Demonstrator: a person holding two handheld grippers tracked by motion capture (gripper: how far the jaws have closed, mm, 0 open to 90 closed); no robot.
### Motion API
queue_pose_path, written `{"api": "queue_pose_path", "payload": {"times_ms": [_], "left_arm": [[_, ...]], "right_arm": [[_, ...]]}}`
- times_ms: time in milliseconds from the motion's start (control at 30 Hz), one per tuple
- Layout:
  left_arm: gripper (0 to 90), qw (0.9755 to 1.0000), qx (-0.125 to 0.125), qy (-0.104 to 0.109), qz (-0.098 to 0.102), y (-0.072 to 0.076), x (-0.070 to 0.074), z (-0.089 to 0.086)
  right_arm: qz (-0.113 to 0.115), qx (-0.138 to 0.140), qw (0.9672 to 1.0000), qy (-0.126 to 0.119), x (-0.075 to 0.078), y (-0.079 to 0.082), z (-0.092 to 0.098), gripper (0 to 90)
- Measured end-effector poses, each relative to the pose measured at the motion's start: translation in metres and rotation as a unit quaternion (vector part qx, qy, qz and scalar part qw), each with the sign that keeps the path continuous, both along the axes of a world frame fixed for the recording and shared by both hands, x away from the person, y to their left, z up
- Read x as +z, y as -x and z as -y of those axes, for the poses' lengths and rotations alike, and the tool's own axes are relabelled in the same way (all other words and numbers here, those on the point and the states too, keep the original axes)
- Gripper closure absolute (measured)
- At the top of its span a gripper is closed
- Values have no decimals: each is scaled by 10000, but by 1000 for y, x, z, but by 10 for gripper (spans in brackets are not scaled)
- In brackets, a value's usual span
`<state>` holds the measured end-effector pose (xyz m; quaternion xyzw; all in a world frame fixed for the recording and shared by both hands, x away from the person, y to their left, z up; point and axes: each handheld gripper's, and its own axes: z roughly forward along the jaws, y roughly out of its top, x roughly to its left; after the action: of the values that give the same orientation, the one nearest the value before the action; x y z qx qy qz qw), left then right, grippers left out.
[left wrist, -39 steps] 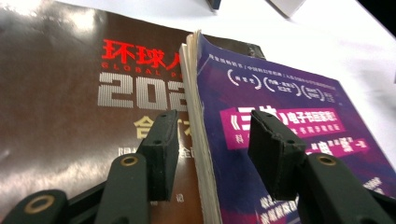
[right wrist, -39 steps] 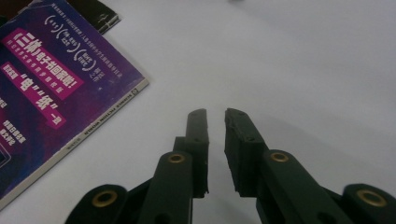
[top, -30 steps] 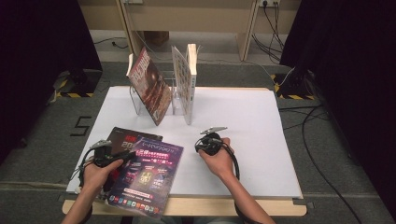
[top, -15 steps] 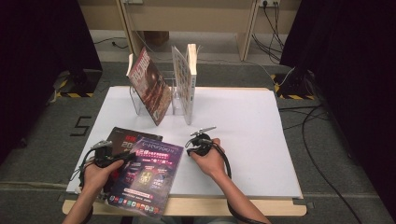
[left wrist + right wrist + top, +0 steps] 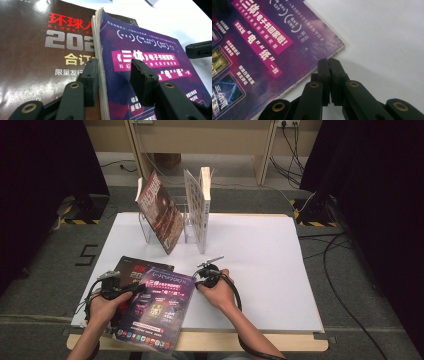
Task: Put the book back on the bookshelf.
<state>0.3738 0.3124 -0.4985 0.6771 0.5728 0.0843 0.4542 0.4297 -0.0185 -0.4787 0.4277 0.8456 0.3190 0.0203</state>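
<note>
My left gripper straddles the spine edge of the purple magazine, one jaw down on the outer side against the dark magazine beneath, the other over the purple cover. The jaws have just been closing a little and now stand at a middling width with the thick edge between them; whether the pads truly press on it I cannot tell for sure, though the upper pad looks laid on the cover. My right gripper is pinched fully shut with nothing in it, its tip on the white table sheet just beside the purple magazine's far corner at about three o'clock from the cover.

Both flat magazines lie at the near left of the table, roughly seven o'clock from its middle, the purple one on top and skewed over the dark one. At about eleven o'clock stands the clear rack with a red-brown magazine leaning in its left part and a pale book upright to the right (there looks to be free room in between, though I can't make out the dividers).

As I judge it, two items are already filed and two are left. The purple one is barely started: gripped or nearly so, not yet lifted.
</note>
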Motion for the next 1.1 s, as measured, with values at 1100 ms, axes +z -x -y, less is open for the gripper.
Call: {"api": "queue_pose_path", "payload": {"times_ms": [1100], "left_arm": [[533, 9995, 175, 140, -236, 3, 3, 3]], "right_arm": [[177, -209, 9995, -138, -4, -4, -5, 891]]}}
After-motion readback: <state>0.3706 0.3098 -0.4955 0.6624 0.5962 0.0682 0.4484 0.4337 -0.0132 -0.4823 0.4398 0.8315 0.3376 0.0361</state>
